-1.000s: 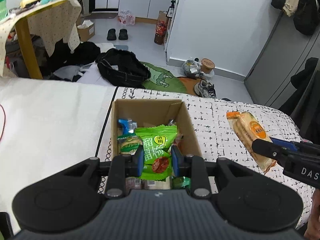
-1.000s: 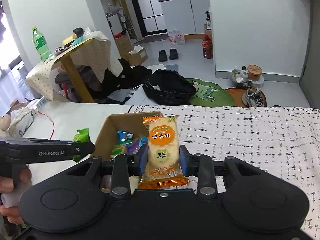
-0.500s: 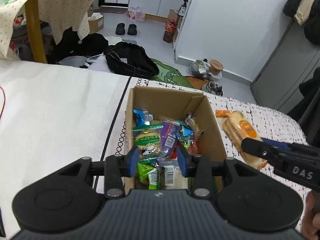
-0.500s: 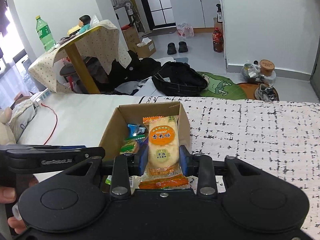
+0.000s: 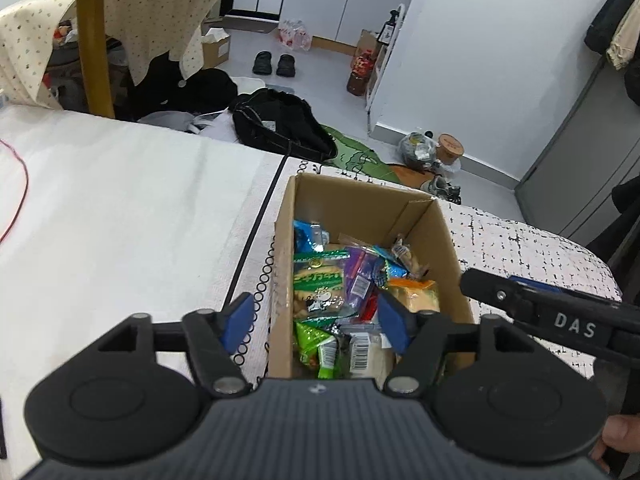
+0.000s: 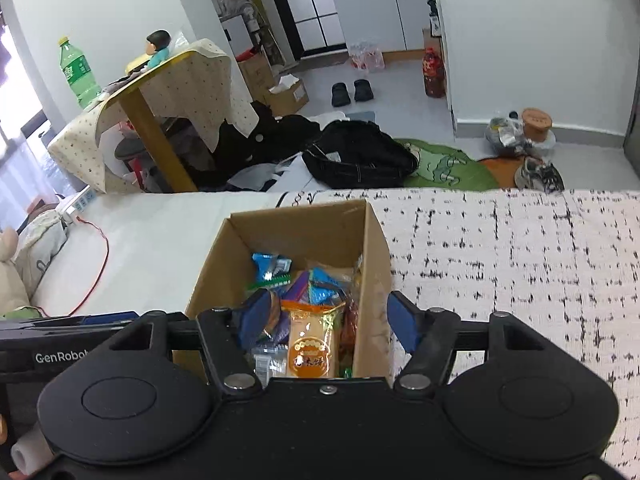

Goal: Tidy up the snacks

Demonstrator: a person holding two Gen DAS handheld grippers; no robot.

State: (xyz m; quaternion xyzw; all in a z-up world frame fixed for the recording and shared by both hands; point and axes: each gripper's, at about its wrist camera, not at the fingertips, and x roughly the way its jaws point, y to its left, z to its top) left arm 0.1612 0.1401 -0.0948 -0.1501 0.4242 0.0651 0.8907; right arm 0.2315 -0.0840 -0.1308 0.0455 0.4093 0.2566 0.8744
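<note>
An open cardboard box [image 5: 362, 205] sits on the bed and holds several snack packets; it also shows in the right wrist view [image 6: 296, 222]. My left gripper [image 5: 316, 320] is open and empty above the box's near end, over a green packet [image 5: 314, 344]. My right gripper [image 6: 330, 322] is open and empty above the box. Under it lies an orange rice-cracker packet [image 6: 310, 344] on the other snacks; it also shows in the left wrist view [image 5: 412, 294]. The right gripper's body [image 5: 560, 316] reaches in from the right.
The box stands where a white sheet [image 5: 120, 208] meets a black-patterned blanket [image 6: 520, 248]. A red cable [image 6: 100, 260] lies on the sheet at left. Beyond the bed edge are a black bag [image 6: 356, 156], shoes and a draped table [image 6: 168, 80].
My left gripper let go of the green packet, which now lies in the box. My right gripper opened and dropped the orange rice-cracker packet into the box. Both jaws are now wide.
</note>
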